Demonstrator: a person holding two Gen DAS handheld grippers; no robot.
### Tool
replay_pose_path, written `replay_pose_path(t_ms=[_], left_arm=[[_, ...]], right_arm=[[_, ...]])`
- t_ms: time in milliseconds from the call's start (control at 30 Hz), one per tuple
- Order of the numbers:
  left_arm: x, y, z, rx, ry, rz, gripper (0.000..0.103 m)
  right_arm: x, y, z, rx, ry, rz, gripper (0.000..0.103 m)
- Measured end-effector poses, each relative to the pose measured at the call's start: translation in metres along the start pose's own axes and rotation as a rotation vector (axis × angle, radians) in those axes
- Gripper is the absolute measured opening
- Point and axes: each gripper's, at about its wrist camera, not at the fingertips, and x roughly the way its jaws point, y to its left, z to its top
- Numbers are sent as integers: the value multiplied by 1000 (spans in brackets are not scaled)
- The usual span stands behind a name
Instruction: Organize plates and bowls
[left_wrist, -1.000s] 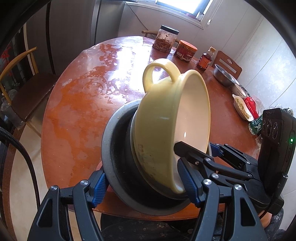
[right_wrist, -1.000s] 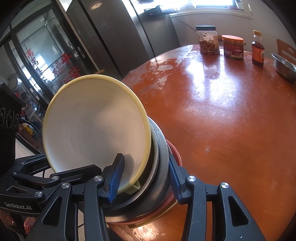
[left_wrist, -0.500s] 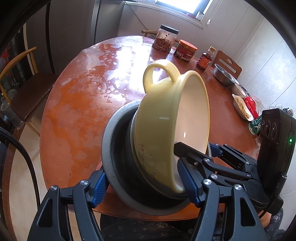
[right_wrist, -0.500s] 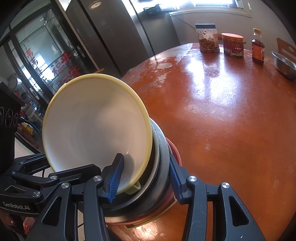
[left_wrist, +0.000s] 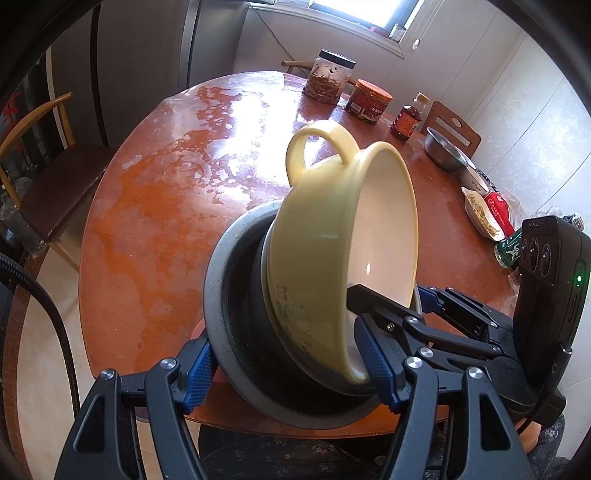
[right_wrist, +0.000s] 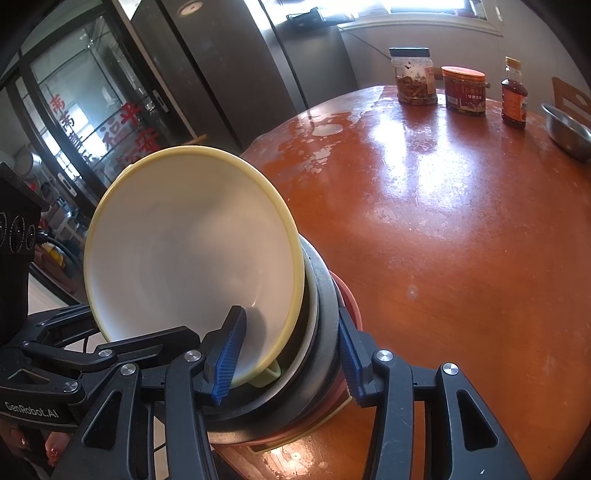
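A yellow bowl with a loop handle (left_wrist: 332, 236) (right_wrist: 192, 243) stands tilted on edge, nested in a dark grey bowl (left_wrist: 236, 317) (right_wrist: 325, 314) with a reddish plate (right_wrist: 351, 302) behind it, at the near edge of the round table (left_wrist: 147, 206). My left gripper (left_wrist: 291, 365) is shut on the stack, one blue pad outside the grey bowl, the other inside the yellow bowl. My right gripper (right_wrist: 288, 354) is shut on the same stack from the opposite side, one pad inside the yellow bowl, the other behind the plate.
At the table's far side stand a dark-lidded jar (left_wrist: 328, 81) (right_wrist: 413, 77), an orange-lidded jar (left_wrist: 369, 101) (right_wrist: 463, 86), a sauce bottle (left_wrist: 408, 118) (right_wrist: 513, 96) and a steel bowl (left_wrist: 443, 153) (right_wrist: 565, 131). Snack dishes (left_wrist: 480, 210) lie right. A chair (left_wrist: 48, 177) stands left.
The stack has tilted very slightly; both grippers keep their hold and stay almost still.
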Motion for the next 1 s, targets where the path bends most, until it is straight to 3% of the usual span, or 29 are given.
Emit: replay_pose_path(t_ms=[100,200,500,1000], left_arm=[[0,0,0,-2,5,-1,70],[-3,-2,0,1,-10,-14,70],[-3,-5,0,2,-4,8,70],[-39,4,-4,-5,-70,13,71]], right_arm=[[-1,0,0,-5,0,-11,51],[-10,3,1,-38,-51,-62,64],[-25,-4,0,-39,-85,-70,71],[-48,-4,-7,-28,-117,-75,76]])
